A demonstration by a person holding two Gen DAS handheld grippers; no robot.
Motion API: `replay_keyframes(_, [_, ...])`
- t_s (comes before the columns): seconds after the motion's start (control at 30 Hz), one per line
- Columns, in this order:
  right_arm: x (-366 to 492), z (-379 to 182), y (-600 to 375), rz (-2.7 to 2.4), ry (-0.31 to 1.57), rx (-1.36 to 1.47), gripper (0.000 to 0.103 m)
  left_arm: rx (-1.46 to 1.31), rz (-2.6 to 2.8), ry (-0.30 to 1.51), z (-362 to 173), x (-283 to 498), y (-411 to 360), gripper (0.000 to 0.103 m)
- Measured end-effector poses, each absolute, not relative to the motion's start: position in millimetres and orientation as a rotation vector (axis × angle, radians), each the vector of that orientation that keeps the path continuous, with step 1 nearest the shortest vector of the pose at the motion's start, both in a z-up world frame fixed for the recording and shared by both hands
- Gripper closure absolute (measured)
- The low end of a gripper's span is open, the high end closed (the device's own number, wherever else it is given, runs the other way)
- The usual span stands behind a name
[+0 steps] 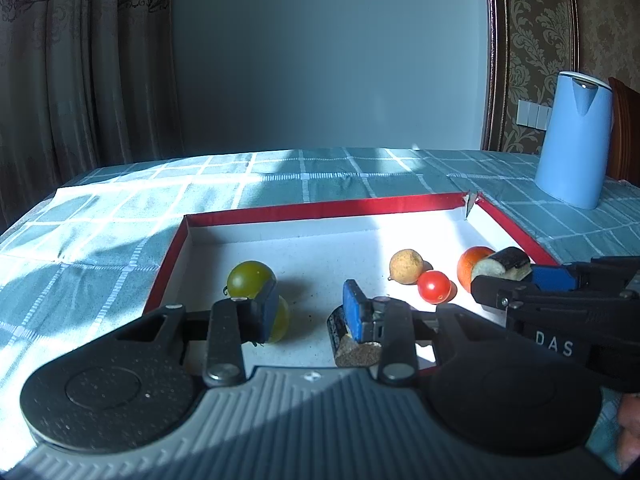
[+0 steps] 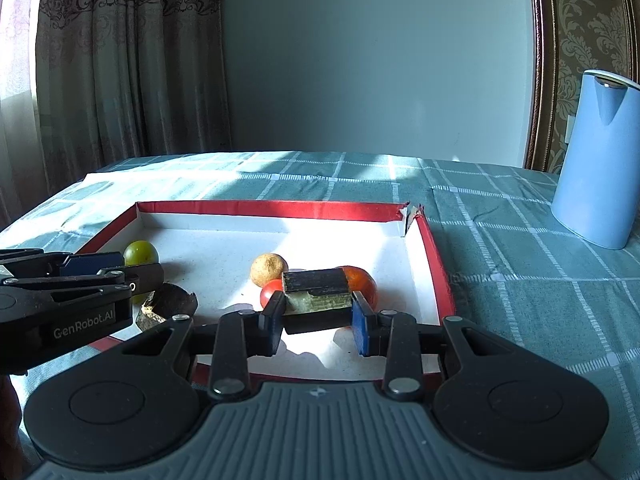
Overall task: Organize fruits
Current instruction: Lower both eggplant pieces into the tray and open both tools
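Note:
My right gripper [image 2: 318, 324] is shut on a dark-skinned fruit piece [image 2: 316, 292] with pale flesh, held just over the floor of the red-rimmed white tray [image 2: 260, 206], in front of a cherry tomato [image 2: 269, 294] and an orange [image 2: 365, 285]. A tan round fruit [image 2: 269, 269] lies behind them. My left gripper [image 1: 310, 314] stands open over the tray's near left part, only white floor between its pads. A second dark-skinned piece [image 1: 352, 346] lies under its right finger. Two green round fruits [image 1: 250, 280] sit by its left finger, the nearer one partly hidden.
A light blue kettle [image 1: 572, 140] stands on the teal checked tablecloth [image 1: 100, 240] beyond the tray's torn far right corner [image 1: 470, 204]. Curtains hang at the far left, a wall behind. The tray's far half holds nothing.

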State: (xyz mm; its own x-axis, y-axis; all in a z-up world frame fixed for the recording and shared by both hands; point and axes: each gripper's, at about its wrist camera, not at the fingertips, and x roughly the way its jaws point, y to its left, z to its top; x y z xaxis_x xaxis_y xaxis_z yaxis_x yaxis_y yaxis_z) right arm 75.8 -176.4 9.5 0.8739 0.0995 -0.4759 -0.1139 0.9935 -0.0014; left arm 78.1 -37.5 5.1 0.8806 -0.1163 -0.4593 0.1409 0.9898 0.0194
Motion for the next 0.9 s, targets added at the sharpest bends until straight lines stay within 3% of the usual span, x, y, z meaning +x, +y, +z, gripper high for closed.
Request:
replay_keyframes(0.23, [84.4, 6.9, -166.8, 0.122, 0.524, -0.050, 0.070, 0.048, -0.125, 0.475, 4.5, 79.3, -36.7, 0.068])
replay_keyframes(0.3, [86.3, 5.2, -160.8, 0.131, 0.533, -0.069, 0.070, 0.045, -0.114, 0.475, 4.3, 79.8, -35.6, 0.056])
replay_keyframes(0.43, [90.5, 0.4, -152.6, 0.143, 0.569, -0.087, 0.069, 0.035, -0.111, 0.478, 4.2, 80.6, -34.0, 0.053])
replay_keyframes(0.6, [96.6, -1.4, -151.7, 0.146, 0.592, -0.094, 0.069, 0.028, -0.099, 0.481, 3.5, 81.3, -31.8, 0.038])
replay_keyframes(0.7, [94.2, -1.1, -154.0, 0.163, 0.594, -0.090, 0.062, 0.021, -0.097, 0.483, 3.1, 81.0, -30.1, 0.029])
replay_keyframes(0.83, [79.7, 5.1, -160.7, 0.134, 0.537, -0.092, 0.034, -0.005, -0.099, 0.469, 4.5, 76.1, -21.8, 0.020])
replay_keyframes(0.9, [67.4, 10.4, -165.6, 0.115, 0.487, -0.110, 0.034, -0.012, -0.089, 0.452, 5.6, 70.9, -15.4, 0.016])
